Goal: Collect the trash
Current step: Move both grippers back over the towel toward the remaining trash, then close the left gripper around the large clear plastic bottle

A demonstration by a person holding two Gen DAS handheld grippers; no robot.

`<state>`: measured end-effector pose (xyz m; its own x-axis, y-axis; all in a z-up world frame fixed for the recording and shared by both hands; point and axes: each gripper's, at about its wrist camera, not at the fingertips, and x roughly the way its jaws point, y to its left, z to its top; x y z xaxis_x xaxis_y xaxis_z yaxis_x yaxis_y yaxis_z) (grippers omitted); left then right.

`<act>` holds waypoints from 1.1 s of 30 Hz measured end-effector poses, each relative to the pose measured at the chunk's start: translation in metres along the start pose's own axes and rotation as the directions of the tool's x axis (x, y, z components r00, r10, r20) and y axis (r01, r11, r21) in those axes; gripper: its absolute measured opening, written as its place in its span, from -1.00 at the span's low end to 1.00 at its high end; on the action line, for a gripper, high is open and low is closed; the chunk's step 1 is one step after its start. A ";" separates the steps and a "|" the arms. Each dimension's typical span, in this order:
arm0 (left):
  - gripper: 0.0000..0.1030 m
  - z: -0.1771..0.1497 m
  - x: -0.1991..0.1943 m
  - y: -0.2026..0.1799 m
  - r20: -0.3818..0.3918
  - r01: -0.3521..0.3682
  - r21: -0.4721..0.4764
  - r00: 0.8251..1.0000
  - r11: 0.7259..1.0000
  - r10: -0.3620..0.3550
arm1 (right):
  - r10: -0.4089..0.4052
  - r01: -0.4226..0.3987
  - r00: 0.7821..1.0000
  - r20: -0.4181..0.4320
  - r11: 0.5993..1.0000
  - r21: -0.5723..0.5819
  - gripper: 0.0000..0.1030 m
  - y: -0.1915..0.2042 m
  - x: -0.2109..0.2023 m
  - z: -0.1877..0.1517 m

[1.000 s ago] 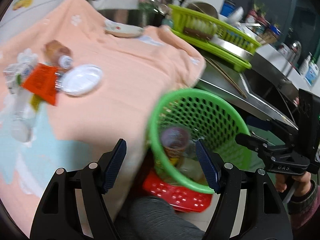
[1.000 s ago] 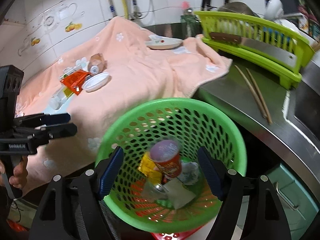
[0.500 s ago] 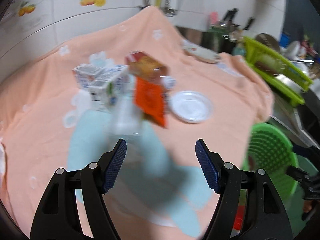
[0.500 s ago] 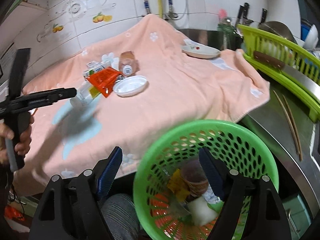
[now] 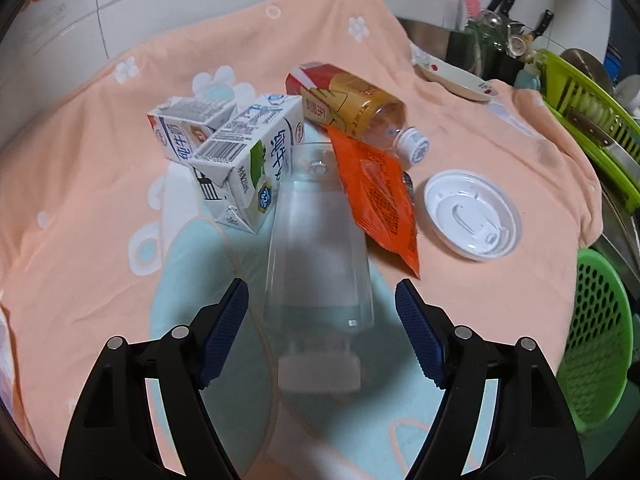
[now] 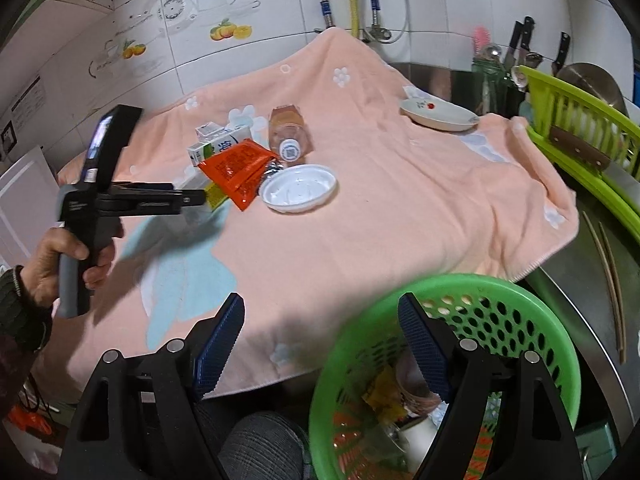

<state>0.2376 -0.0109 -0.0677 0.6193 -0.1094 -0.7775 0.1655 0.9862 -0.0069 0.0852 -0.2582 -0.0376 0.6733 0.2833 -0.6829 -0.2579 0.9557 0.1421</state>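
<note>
Blurred clear plastic bottle at 12 o'clock between spread left claw – green mesh basket now sidelined; right claw spread, empty.

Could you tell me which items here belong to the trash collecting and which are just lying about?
Part of the job:
clear plastic bottle, between the open left tongs
two milk cartons
tea bottle
orange packet
white lid
green basket, below the open right tongs

Lying about:
small dish
green dish rack
chopsticks
knives
</note>
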 end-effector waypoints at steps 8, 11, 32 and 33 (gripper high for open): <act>0.41 0.006 0.021 0.005 -0.015 0.007 -0.023 1.000 1.000 -0.008 | 0.052 -0.052 0.998 -0.017 0.999 -0.011 0.48 0.016 0.020 0.023; 0.12 0.006 0.027 0.005 -0.023 0.022 -0.018 0.999 1.000 -0.022 | 0.062 -0.063 0.998 -0.021 0.998 -0.027 0.48 0.024 0.028 0.033; 0.04 -0.032 -0.016 0.050 0.020 0.079 -0.106 0.997 0.991 -0.077 | 0.223 -0.219 0.972 -0.070 0.974 0.063 0.48 0.061 0.096 0.105; 0.04 -0.034 -0.019 0.052 0.023 0.083 -0.113 0.996 0.990 -0.081 | 0.233 -0.228 0.970 -0.071 0.971 0.075 0.48 0.063 0.101 0.109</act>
<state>0.2085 0.0471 -0.0748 0.6216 -0.1917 -0.7595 0.1290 0.9814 -0.1422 0.2121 -0.1609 -0.0197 0.5435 0.4916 -0.6804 -0.3517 0.8694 0.3471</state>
